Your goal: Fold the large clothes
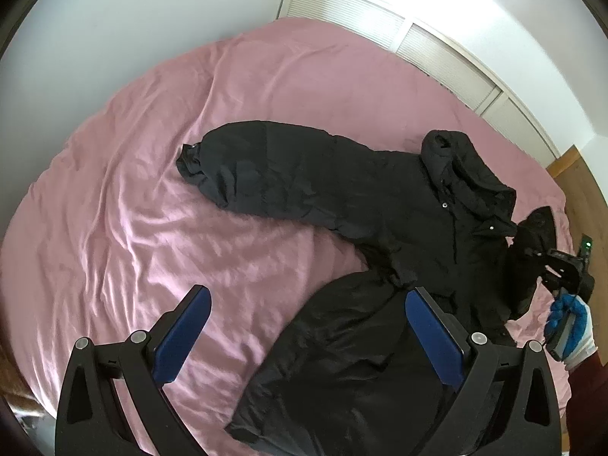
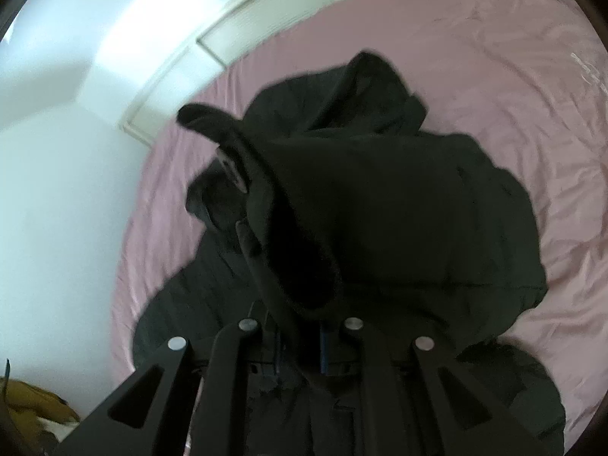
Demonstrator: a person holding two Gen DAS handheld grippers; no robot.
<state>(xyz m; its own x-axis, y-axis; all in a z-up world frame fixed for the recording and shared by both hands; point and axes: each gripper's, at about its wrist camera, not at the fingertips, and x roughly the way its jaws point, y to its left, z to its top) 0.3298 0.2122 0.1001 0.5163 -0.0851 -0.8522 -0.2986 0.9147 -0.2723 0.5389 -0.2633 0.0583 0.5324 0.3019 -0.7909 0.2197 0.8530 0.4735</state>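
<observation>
We have one bulky black padded hooded coat lying on the bed with the wrinkled pink sheet, its body toward the bed's right edge and one sleeve stretched out across the middle of the sheet.

Our right hand-held gripper is pinched closed on a thick fold of the coat's dark cloth, lifted clear of the sheet; in the left wrist view it shows at the right edge, held by a hand in a blue and white glove. Our left hand-held gripper hovers with its blue-padded fingers spread wide and nothing between them, above the coat's lower part near the front edge of the bed.

We judge the chief risk to be slippage: the padded fabric looks slick and heavy, and a thick fold may creep out of the closed pads as we carry it over. Pulling from one side only may also drag the whole coat across the sheet, or bunch the sheet, spoiling the fold line. The far sleeve may trail and tuck under.

Counted: one coat, two sleeves judged though only one lies plainly spread, one hood, two hand-held grippers, one bed.
</observation>
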